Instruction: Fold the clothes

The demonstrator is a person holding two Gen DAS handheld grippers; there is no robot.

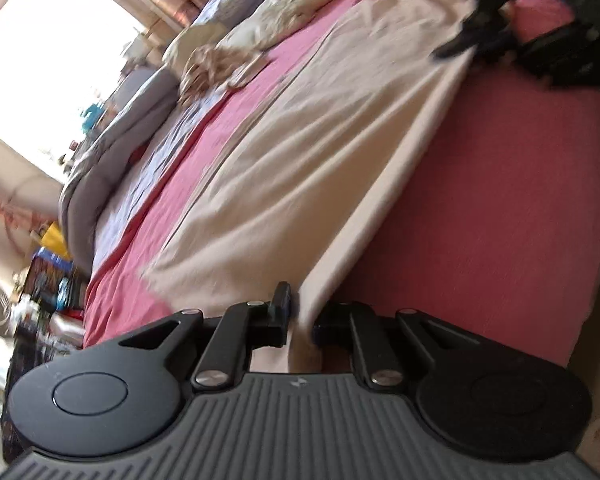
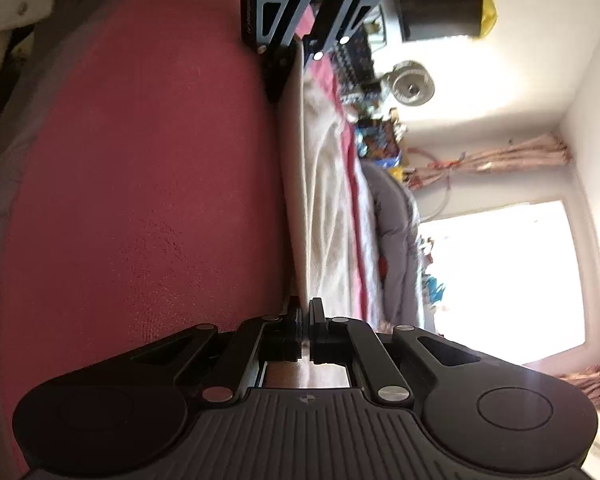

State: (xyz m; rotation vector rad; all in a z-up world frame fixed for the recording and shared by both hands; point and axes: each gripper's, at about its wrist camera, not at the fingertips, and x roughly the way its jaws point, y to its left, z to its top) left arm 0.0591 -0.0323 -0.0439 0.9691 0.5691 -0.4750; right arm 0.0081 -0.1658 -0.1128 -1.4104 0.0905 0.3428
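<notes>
We see the left claw (image 1: 300,320) pinching one corner of the folded edge of a wide cream cotton garment (image 1: 300,152); our right claw (image 2: 305,320) grips the same edge at its far end, fingers nearly together on the cloth. The garment lies spread flat on a bed covered by a pink textured sheet (image 1: 480,200). Beyond lie a rumpled grey quilt (image 1: 116,144) and a bright window (image 1: 52,52).

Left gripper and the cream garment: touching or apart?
Touching. The left wrist view shows the left gripper with the folded edge of the cream garment running down between its fingers, which close on the cloth.
</notes>
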